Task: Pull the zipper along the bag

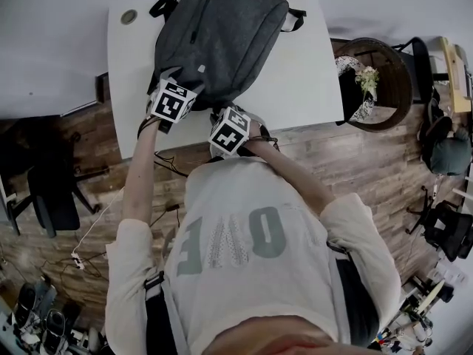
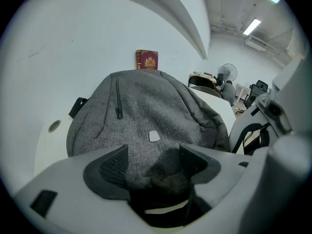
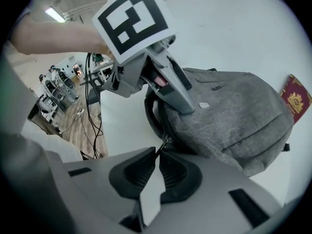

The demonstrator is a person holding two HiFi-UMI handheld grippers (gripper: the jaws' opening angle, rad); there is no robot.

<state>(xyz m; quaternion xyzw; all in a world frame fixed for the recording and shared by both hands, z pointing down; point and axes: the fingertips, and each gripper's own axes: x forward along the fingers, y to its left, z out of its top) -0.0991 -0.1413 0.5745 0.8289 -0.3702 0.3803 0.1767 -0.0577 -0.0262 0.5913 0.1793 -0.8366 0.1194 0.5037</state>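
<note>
The zipper pull (image 3: 165, 141) sits at the near corner of the grey bag (image 1: 222, 35), which lies on the white table (image 1: 310, 72). My right gripper (image 3: 159, 152) pinches it, nearly closed. My left gripper (image 2: 152, 154) squeezes the bag's cloth. If I tug too hard, I think the tiny pull could slip out or the bag could slide. The table edge is near me, and there is bare table beside the bag.
</note>
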